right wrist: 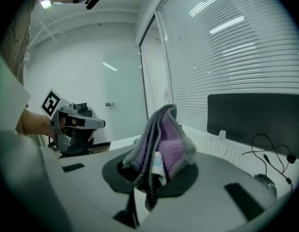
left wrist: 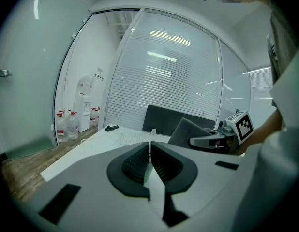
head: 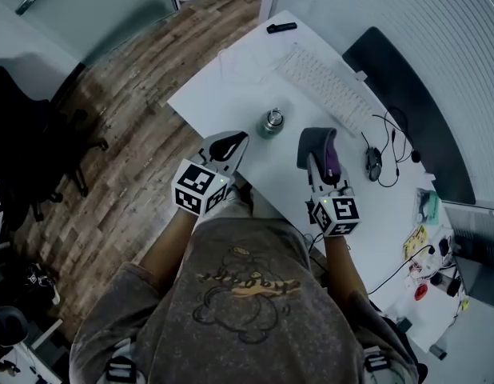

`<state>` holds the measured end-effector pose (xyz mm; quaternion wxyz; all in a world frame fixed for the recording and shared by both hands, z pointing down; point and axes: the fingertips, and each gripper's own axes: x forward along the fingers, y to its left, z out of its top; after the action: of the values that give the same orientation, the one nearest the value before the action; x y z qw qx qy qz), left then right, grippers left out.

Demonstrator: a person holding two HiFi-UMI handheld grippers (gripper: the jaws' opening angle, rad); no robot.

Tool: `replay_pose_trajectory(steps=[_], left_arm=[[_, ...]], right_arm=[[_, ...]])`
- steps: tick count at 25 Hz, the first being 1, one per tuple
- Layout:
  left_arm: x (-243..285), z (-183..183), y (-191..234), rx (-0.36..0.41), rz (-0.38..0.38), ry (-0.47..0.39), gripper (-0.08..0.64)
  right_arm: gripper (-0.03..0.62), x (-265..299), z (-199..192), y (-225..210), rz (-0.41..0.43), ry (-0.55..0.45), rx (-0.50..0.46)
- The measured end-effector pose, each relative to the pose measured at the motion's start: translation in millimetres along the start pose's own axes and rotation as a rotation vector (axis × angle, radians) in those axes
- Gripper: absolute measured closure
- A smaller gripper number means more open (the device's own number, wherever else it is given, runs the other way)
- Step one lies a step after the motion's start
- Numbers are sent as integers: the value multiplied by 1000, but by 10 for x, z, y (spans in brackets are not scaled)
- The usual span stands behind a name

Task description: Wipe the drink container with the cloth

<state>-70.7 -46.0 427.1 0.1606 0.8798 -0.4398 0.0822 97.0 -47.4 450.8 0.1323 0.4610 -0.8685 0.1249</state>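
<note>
The right gripper (head: 320, 166) clamped the cloth (head: 316, 140) while the left gripper (head: 230, 146) sat clenched empty, the drink container (head: 272, 122) just beyond them.

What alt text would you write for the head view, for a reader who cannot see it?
From above: a person at a white desk holds the right gripper shut on a grey and purple cloth and the left gripper shut and empty. A drink container stands untouched on the desk just beyond both grippers.
</note>
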Motion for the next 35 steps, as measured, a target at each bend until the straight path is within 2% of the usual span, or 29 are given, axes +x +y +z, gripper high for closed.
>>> replay_pose_trajectory(steps=[19,21,29,35], left_arm=[[303,31,18,60,-97,40,525],[329,27,19,63,-106,47,467],[446,-35,-10,68,-161,88,348],[622,-110,-22,81,-186,109,287]], right_arm=[[537,335,116,-110,30,-24,-6],[538,354,114,-126,31,-22,-3],[537,401,79,-173,32,-10,7],[537,378,56,-211,28,-5,16]])
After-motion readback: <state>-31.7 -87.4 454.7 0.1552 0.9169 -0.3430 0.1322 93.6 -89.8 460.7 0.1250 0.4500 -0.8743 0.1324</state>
